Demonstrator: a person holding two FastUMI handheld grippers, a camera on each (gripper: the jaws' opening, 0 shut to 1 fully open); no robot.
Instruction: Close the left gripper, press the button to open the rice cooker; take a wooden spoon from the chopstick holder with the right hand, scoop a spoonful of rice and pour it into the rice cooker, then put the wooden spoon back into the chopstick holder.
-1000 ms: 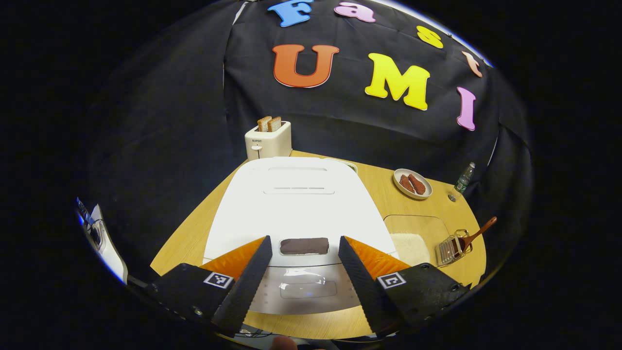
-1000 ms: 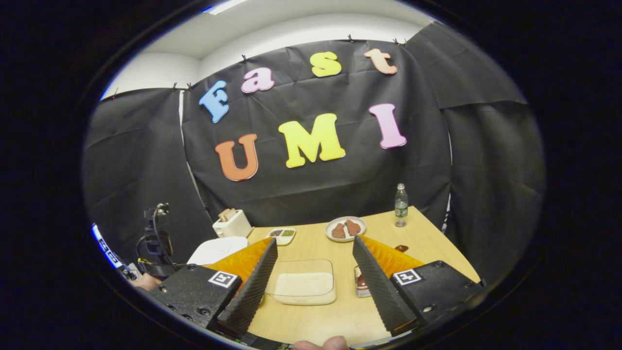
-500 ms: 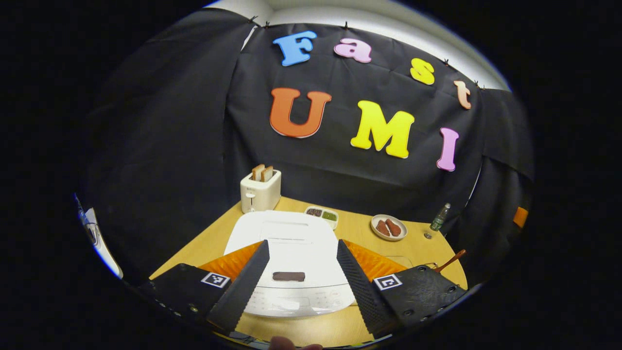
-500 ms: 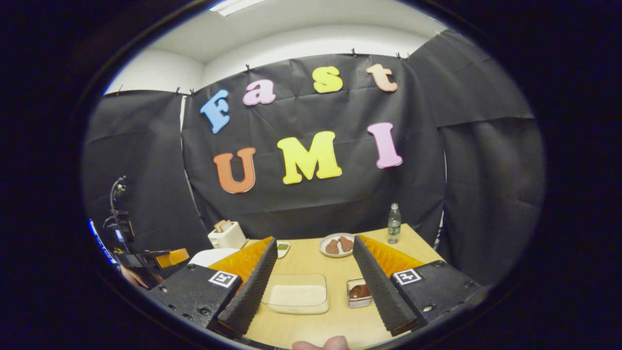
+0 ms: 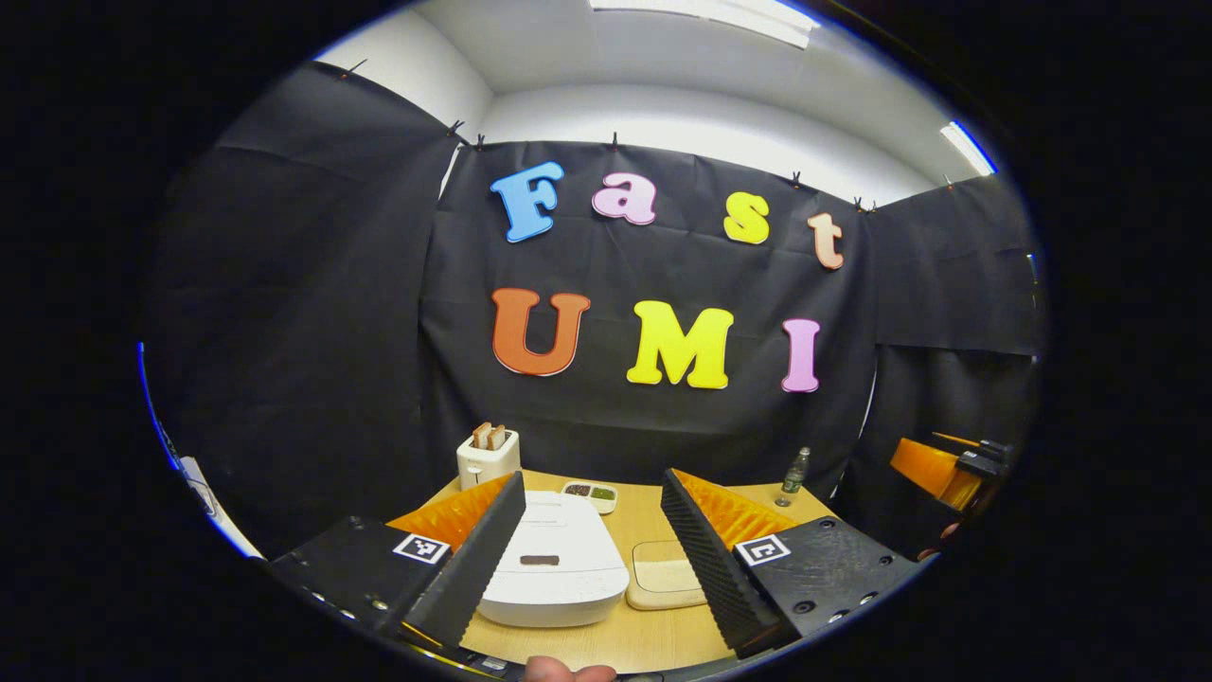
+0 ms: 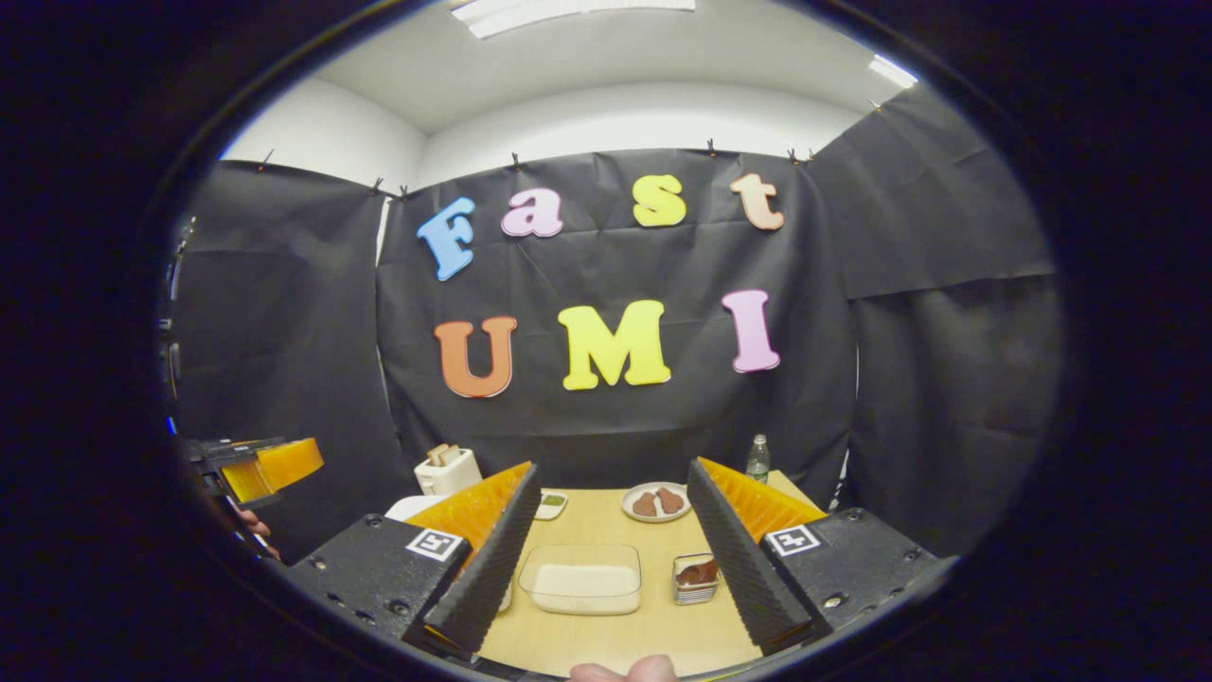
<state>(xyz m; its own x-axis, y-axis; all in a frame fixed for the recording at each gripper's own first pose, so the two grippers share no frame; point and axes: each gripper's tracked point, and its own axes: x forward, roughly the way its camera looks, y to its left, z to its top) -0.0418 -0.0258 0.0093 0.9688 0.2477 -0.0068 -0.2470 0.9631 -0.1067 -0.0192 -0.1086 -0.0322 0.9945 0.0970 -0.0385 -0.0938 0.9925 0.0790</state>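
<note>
Here both grippers are held up and back from the table (image 6: 606, 639), well apart from everything on it, and nothing of the task looks done yet: the rice cooker (image 5: 554, 561) has its lid down flat.

The left gripper (image 5: 592, 554) has its fingers spread wide, with nothing between them. The rice cooker lies straight ahead and below it, between the two fingers in the left gripper view, a little toward the left finger. The dark button (image 5: 539, 560) sits on the near part of the lid, facing this gripper, with its long side running across, from one finger toward the other. So the coming move, as I judge it, turns on this one line: the fingers must first be brought together, then go forward and down on the button. The left gripper is clearly the nearer one for this; in the right gripper view it appears far off to the left, held by a hand (image 6: 248, 521).

The right gripper (image 6: 614, 549) is also wide open and holds nothing. Ahead and below it, between its fingers, is the clear container of rice (image 6: 579, 578), and just to the right of that, close by the right finger, the chopstick holder (image 6: 696, 578) with something brown in it. I cannot tell from here how the wooden spoon lies in it, nor which way its handle points.

Farther ahead stand a toaster (image 5: 488, 457), a small dish (image 5: 590, 494), a plate (image 6: 655, 503) and a bottle (image 6: 757, 457).
</note>
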